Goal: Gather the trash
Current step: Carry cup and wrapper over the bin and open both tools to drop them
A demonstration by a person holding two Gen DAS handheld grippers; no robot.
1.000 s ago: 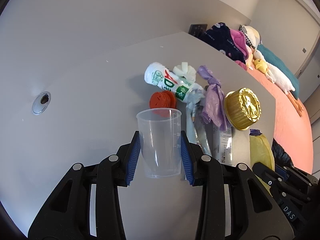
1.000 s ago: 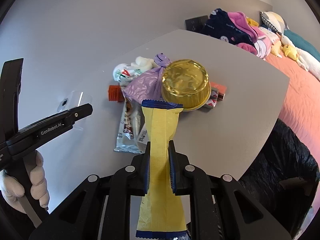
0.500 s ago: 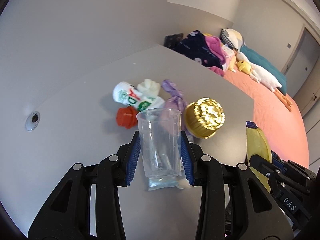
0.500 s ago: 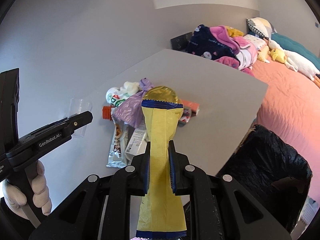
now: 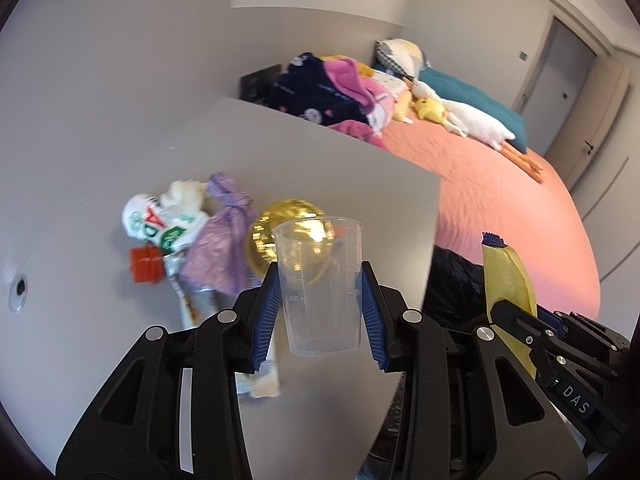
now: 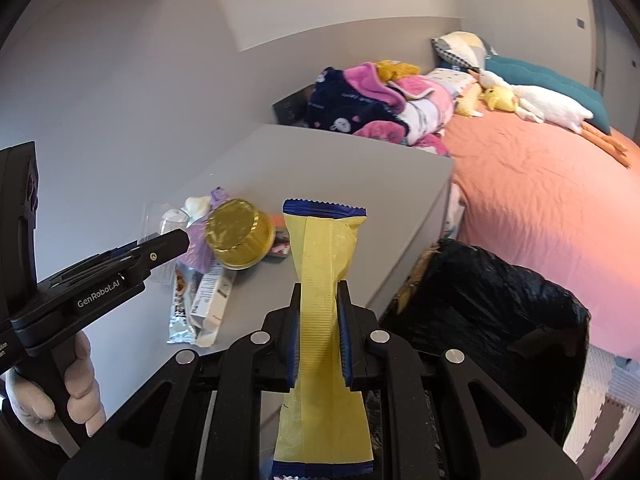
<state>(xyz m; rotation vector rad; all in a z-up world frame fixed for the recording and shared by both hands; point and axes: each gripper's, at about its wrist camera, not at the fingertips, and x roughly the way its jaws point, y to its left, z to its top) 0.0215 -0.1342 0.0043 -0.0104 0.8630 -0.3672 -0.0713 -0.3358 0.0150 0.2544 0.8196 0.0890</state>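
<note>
My left gripper (image 5: pixel 320 300) is shut on a clear plastic cup (image 5: pixel 320 280) and holds it upright above the grey table (image 5: pixel 340 176), near the table's right edge. My right gripper (image 6: pixel 320 320) is shut on a yellow wrapper with blue ends (image 6: pixel 324 300), held upright off the table's edge, beside a bin lined with a black bag (image 6: pixel 492 304). The wrapper (image 5: pixel 506 276) and the black bag (image 5: pixel 452 280) also show in the left wrist view. Trash lies in a pile on the table: a gold foil cup (image 6: pixel 240 236), a purple bag (image 5: pixel 218 248), a white bottle (image 5: pixel 160 224), a red cap (image 5: pixel 146 266).
Flat snack wrappers (image 6: pixel 200 300) lie at the pile's near side. A bed with an orange cover (image 6: pixel 540 200), heaped clothes (image 6: pixel 372 104) and plush toys (image 6: pixel 532 108) stands right of the table. A wall runs along the left. A round grommet (image 5: pixel 18 288) sits in the tabletop.
Both grippers have risen and swung right, away from the trash pile, towards the table edge and the black bag. Each keeps its hold, on the cup and the wrapper.
</note>
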